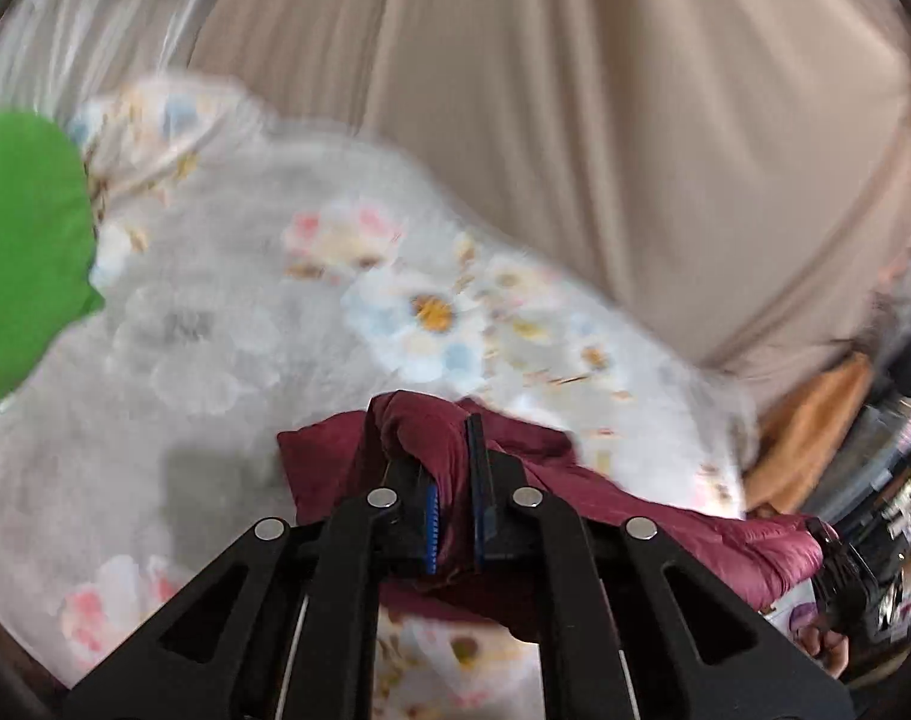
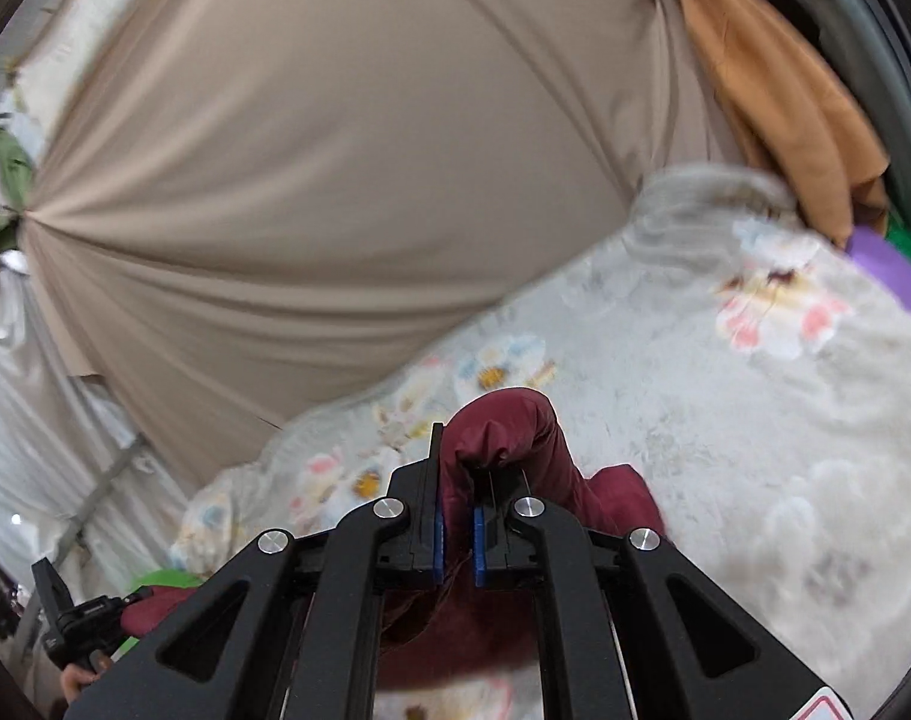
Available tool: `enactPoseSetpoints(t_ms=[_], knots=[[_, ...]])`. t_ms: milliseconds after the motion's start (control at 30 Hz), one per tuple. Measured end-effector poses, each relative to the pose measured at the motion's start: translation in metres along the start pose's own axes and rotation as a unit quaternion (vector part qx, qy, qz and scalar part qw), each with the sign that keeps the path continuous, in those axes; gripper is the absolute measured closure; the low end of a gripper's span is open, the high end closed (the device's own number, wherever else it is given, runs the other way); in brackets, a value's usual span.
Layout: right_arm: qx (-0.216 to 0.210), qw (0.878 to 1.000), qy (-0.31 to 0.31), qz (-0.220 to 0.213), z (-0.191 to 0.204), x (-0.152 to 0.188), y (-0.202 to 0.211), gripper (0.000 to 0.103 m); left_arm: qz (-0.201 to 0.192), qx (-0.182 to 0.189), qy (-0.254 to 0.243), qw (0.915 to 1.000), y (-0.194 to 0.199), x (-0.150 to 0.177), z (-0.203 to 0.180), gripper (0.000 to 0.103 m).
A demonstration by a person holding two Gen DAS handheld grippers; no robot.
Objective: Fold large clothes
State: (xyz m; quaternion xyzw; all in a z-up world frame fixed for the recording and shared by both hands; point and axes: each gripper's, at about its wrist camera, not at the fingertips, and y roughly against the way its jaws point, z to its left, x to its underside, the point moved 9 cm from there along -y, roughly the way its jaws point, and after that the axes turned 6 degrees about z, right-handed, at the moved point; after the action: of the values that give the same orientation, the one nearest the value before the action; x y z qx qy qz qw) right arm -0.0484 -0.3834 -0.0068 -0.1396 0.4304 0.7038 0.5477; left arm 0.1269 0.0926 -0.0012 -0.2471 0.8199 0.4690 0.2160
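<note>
Maroon garment pinched at both ends

Maroon garment (image 1: 551,480) hangs between the left tongs (image 1: 452,480) and right tongs (image 2: 458,504), both clamped on its bunched fabric above the floral bedspread (image 1: 227,300). It looks soft, puffy, probably slippery; edges give the best hold.

A grey flower-printed bedspread (image 1: 227,276) is spread across the lower half of both frames. Behind it, a beige curtain (image 2: 311,138) is hung in long folds, filling the upper part. An orange cloth (image 2: 773,90) is seen at upper right, translucent plastic sheeting (image 2: 29,396) at left.
</note>
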Motion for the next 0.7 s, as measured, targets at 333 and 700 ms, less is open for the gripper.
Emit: enactPoseSetpoints(t_ms=[333, 700], knots=[[0.091, 0.989, -0.023, 0.111, -0.056, 0.019, -0.177, 0.076, 0.072, -0.171, 0.021, 0.9824, -0.194, 0.001, 0.053, 0.093], [0.071, 0.995, -0.068, 0.03, -0.091, 0.005, -0.108, 0.043, 0.001, -0.087, 0.107, 0.9905, -0.128, -0.018, 0.062, 0.055]])
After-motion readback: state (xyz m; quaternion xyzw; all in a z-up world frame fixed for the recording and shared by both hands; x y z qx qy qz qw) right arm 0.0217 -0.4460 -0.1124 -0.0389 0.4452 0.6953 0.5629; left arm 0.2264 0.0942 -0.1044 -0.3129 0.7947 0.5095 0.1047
